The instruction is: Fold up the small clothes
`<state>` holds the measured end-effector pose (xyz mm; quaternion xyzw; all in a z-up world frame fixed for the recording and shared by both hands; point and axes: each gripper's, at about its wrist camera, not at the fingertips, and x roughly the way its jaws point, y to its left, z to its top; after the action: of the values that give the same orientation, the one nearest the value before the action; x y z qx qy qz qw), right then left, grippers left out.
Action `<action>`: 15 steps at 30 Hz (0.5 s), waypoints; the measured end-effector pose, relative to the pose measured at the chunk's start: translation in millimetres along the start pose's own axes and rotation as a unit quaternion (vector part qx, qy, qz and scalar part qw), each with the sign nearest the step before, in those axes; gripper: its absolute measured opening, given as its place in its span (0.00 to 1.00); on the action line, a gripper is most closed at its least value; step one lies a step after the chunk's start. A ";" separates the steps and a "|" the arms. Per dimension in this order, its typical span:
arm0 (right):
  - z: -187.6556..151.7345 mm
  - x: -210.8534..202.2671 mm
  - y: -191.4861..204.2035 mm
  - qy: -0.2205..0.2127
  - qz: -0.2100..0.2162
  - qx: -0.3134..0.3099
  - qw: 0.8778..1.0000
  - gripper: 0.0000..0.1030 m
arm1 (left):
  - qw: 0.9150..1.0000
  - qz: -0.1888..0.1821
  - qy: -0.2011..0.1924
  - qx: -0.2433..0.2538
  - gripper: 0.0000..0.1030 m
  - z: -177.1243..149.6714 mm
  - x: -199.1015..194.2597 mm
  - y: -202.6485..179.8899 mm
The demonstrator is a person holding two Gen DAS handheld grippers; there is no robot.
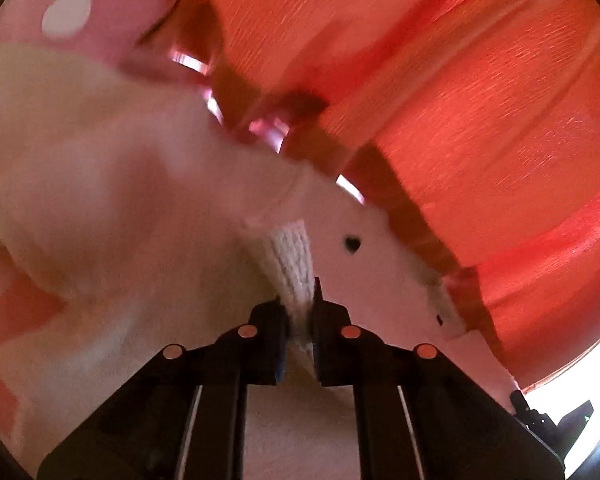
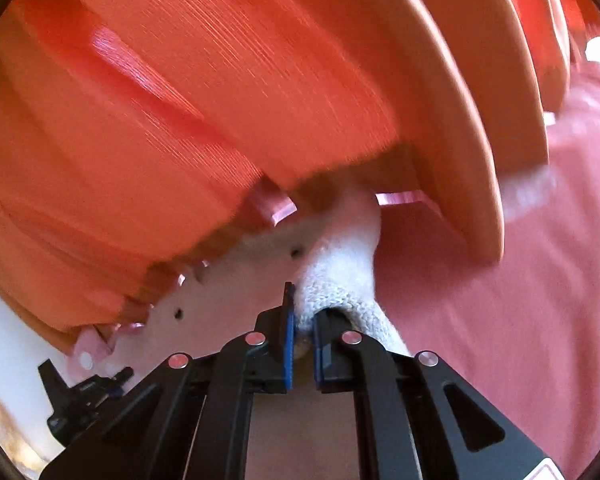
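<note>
Both hand-held grippers pinched the white knit sock.
Your left hand-held gripper [image 1: 300, 312] clamped its ribbed edge at lower centre; your right hand-held gripper [image 2: 303, 312] nipped the sock [image 2: 340, 276] below the orange curtain [image 2: 180, 100].

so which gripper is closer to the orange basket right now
Cannot tell: each view shows only its own gripper. The left gripper and right gripper each pinch the white knit sock just below the orange basket.
</note>
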<state>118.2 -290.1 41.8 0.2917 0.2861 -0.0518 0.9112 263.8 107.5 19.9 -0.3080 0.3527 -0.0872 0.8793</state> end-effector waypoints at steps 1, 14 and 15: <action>-5.3 12.7 -7.4 0.026 -0.028 -0.008 0.999 0.07 | 1.000 0.008 -0.002 0.010 0.09 0.8 1.1 -0.6; -28.9 25.7 -20.4 0.109 -0.125 0.038 0.985 0.20 | 0.995 0.041 0.035 -0.083 0.43 -11.4 -18.5 45.2; -28.3 13.5 -7.1 0.102 -0.133 0.027 0.986 0.21 | 0.993 0.039 0.024 -0.107 0.55 -8.2 -31.7 52.8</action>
<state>113.6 -279.0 11.9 0.2793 0.4121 -0.1501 0.8542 231.6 157.3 1.4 -0.3845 0.3926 -0.0219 0.8352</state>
